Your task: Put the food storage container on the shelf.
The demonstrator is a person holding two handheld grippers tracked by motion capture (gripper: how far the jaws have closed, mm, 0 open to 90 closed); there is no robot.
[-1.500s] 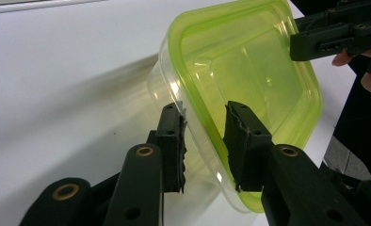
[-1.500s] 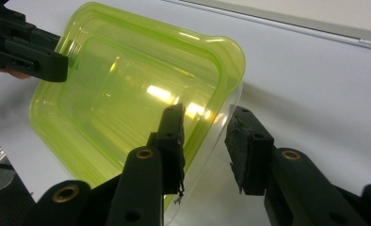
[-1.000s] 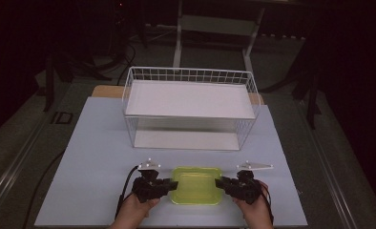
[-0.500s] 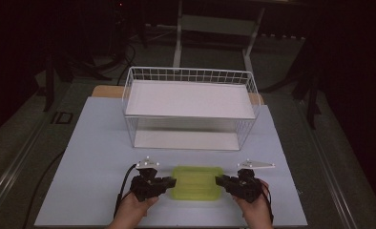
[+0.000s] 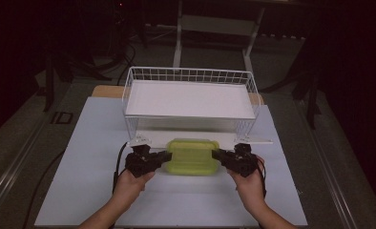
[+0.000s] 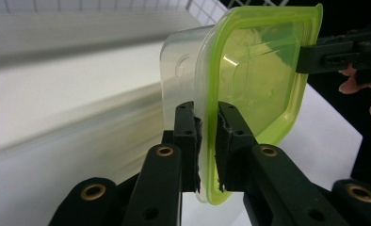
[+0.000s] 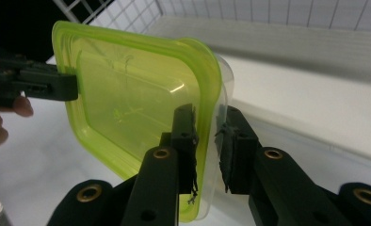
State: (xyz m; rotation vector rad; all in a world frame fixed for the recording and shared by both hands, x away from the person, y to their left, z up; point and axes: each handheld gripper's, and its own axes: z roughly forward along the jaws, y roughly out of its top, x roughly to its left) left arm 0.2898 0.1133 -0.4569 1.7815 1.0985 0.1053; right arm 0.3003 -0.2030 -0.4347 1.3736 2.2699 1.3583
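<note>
A clear plastic container with a lime-green lid (image 5: 193,156) hangs level just above the white table, in front of the wire basket. My left gripper (image 5: 166,157) is shut on its left rim, and my right gripper (image 5: 217,155) is shut on its right rim. Both pairs of jaws have just been closing with the rim between them. In the left gripper view the gripper (image 6: 207,113) pinches the lid edge of the container (image 6: 254,70). The right gripper view has the gripper (image 7: 207,117) clamped on the opposite edge of the container (image 7: 127,89), and the other gripper (image 7: 56,87) holds the far end.
A white wire basket (image 5: 188,71) with a white shelf inside stands on legs at the back of the table, leaving a low gap beneath it. The white table mat (image 5: 95,143) lies under it. Dark floor and stand legs surround the table.
Both hands have lifted the container off the table and carried it away from the front edge toward the wire basket. Each gripper keeps its hold on the same rim.
</note>
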